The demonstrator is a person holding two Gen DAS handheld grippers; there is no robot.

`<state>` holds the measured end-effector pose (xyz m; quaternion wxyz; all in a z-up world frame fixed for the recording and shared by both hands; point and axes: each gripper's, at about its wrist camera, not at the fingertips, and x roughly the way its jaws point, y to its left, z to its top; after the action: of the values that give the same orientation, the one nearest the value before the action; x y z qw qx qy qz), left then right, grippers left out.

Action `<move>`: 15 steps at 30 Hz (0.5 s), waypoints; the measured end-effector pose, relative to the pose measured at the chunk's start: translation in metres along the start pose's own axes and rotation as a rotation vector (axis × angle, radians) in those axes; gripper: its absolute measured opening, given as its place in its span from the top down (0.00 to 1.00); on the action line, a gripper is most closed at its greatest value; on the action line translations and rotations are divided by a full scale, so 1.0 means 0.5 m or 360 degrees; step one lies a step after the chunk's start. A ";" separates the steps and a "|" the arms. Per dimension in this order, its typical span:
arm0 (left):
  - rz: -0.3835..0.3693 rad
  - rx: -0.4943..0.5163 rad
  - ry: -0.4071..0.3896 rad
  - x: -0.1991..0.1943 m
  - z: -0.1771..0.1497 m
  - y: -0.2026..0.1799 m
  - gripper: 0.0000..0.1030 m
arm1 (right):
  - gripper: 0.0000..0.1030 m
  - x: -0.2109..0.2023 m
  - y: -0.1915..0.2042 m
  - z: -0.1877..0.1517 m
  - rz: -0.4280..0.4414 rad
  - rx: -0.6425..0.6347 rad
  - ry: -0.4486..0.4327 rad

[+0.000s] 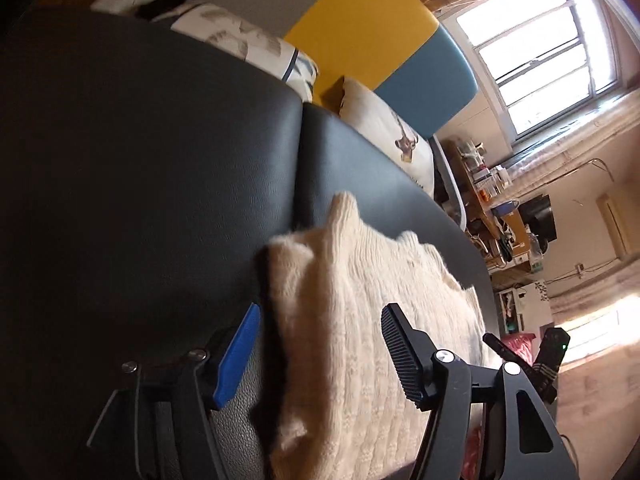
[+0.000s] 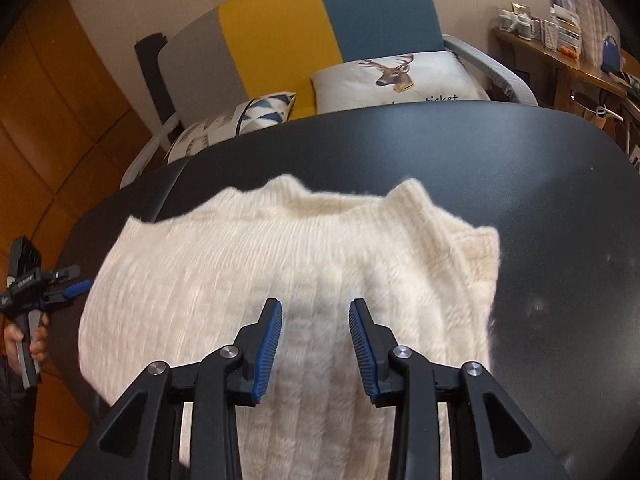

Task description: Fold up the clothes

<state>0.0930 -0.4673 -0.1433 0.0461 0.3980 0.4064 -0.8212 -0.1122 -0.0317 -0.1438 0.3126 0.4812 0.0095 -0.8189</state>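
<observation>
The cream sweater lies folded on the black worktop, its near end cut off behind the right gripper, whose jaws are spread above the knit, pinching nothing. The left gripper has its jaws spread astride the sweater's edge. Behind, a deer cushion reads "ticket", its first word hidden by the worktop's rim.

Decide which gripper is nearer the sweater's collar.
Right. The right gripper hovers open over the sweater's middle, facing the collar; the left gripper, also open, sits at the sweater's side edge.
</observation>
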 end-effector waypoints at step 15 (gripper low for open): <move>-0.0112 -0.0080 0.0176 0.087 -0.016 0.014 0.35 | 0.66 0.005 -0.007 -0.048 -0.0050 0.0009 0.0085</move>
<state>0.0712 -0.4554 -0.1808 0.0045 0.4268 0.4426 -0.7886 -0.0962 -0.0228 -0.1598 0.2980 0.5035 0.0230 -0.8106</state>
